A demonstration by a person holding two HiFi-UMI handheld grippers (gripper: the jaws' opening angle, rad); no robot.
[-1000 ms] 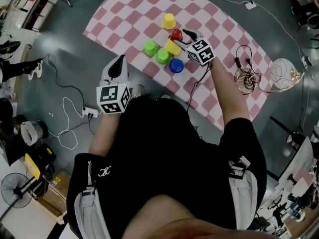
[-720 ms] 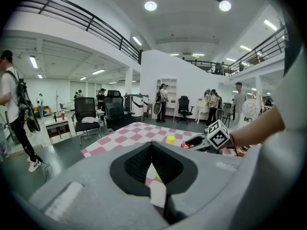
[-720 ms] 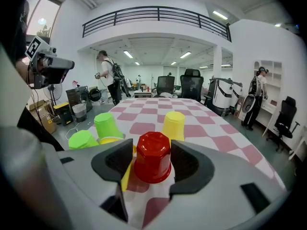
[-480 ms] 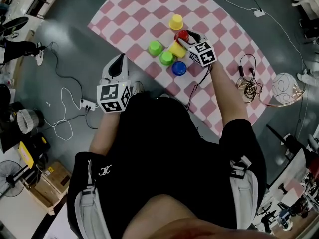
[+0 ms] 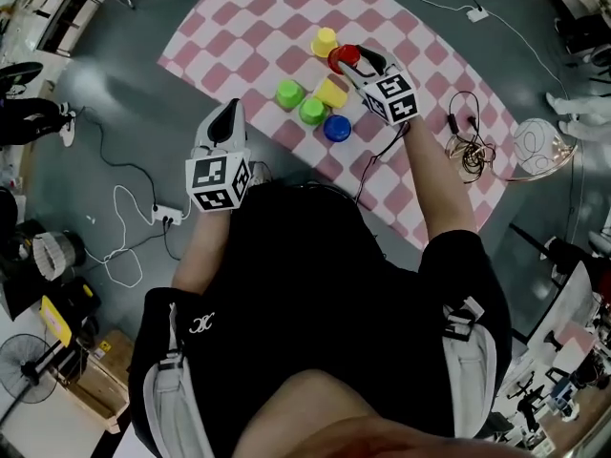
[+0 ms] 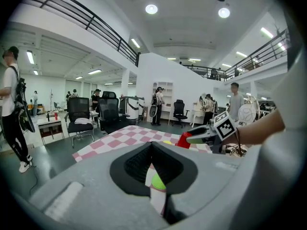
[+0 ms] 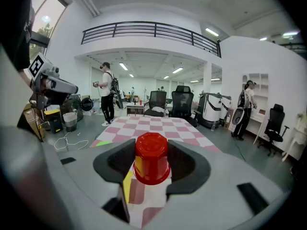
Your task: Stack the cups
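A pink-and-white checked cloth (image 5: 258, 17) lies on the floor with several cups on it. My right gripper (image 5: 349, 61) is shut on the red cup (image 5: 343, 57) and holds it upside down above the cloth; its jaws have just been closing on it. The right gripper view shows the red cup (image 7: 152, 157) between both pads. Beneath and around it sit an upright yellow cup (image 5: 324, 41), a tipped yellow cup (image 5: 331, 92), two green cups (image 5: 288, 93) (image 5: 312, 110) and a blue cup (image 5: 336, 127). My left gripper (image 5: 228, 114) hangs shut and empty off the cloth's near-left edge.
Cables and a power strip (image 5: 168, 216) lie on the grey floor at the left. A coil of wire (image 5: 473, 153) and a white round frame (image 5: 539, 141) lie at the cloth's right. Office chairs (image 6: 79, 116) and standing people (image 6: 12, 104) are beyond the cloth.
My right gripper closed on the red cup beside the tipped yellow cup and raised it off the cloth. The left gripper stayed where it was.
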